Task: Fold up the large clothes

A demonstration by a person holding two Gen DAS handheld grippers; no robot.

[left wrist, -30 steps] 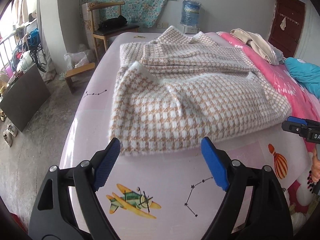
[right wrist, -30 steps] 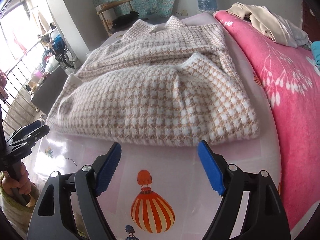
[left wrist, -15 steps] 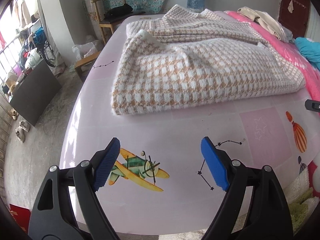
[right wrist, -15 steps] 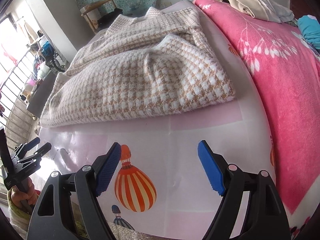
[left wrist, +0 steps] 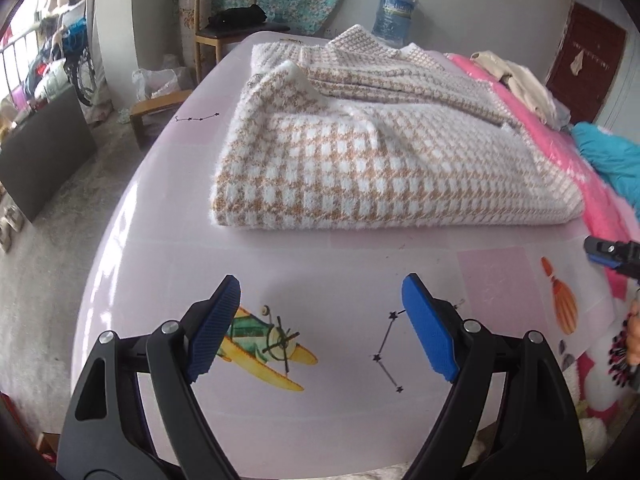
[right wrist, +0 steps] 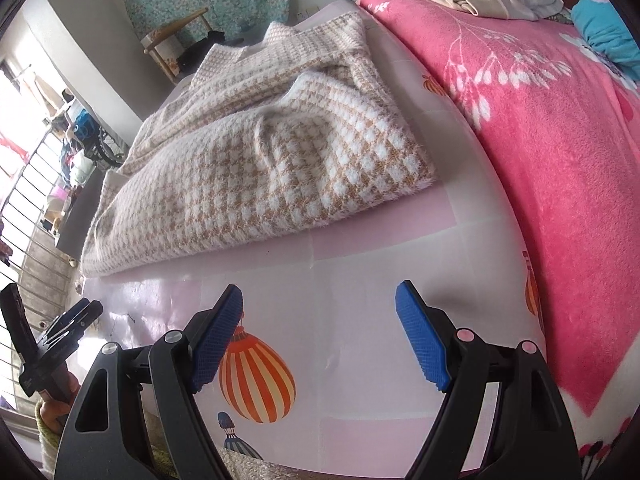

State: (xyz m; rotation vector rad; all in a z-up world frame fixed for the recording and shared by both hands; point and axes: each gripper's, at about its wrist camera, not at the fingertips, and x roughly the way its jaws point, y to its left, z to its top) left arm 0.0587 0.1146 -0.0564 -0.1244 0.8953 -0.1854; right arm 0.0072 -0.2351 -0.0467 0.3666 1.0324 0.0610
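pausing between folds, we hold both tongs open and empty.
next we judge: grab the fuzzy tan-and-white houndstooth garment's near edge, left gripper and right gripper together.

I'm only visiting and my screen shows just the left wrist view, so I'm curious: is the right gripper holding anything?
Observer: No. The right gripper has its jaws open, with nothing between them.
Operator: What lies under it?
Observer: A striped orange-and-white balloon printed on the sheet.
Operator: Does the checked sweater touch the pink blanket on that side?
Observer: Its near corner does not; a strip of sheet lies between them.
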